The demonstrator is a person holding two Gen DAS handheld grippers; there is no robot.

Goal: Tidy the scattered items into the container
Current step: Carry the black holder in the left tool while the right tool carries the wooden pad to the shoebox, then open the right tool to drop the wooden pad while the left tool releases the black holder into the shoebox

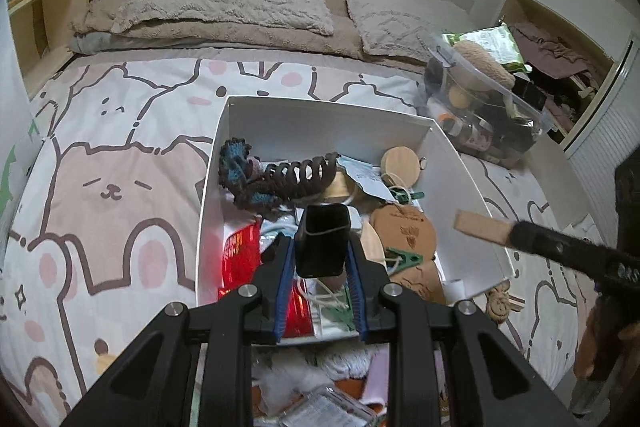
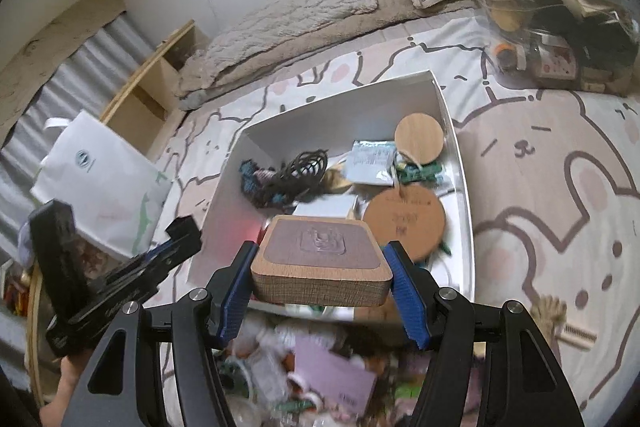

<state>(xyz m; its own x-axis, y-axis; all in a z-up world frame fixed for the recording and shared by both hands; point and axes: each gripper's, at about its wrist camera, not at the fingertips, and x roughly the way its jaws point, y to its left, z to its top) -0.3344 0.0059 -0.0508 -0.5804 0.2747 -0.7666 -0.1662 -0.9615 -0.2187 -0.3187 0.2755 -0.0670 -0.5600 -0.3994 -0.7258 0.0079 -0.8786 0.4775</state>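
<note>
Wooden block [image 2: 321, 263] between right tool [image 2: 322, 287] pads

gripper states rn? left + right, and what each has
Left gripper: closed on a small black rectangular case, above the white box.
Right gripper: closed on a square wooden block with a mauve top, near the box's front edge.

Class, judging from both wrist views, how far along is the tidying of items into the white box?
Done: the white box already holds a hair claw, a round wooden lid and a cork coaster.
In hand: the left gripper clamps a small black case; the right gripper clamps a square wooden block, both above the box.
Left: a blurred pile of clutter lies on the bed in front of the box.
</note>
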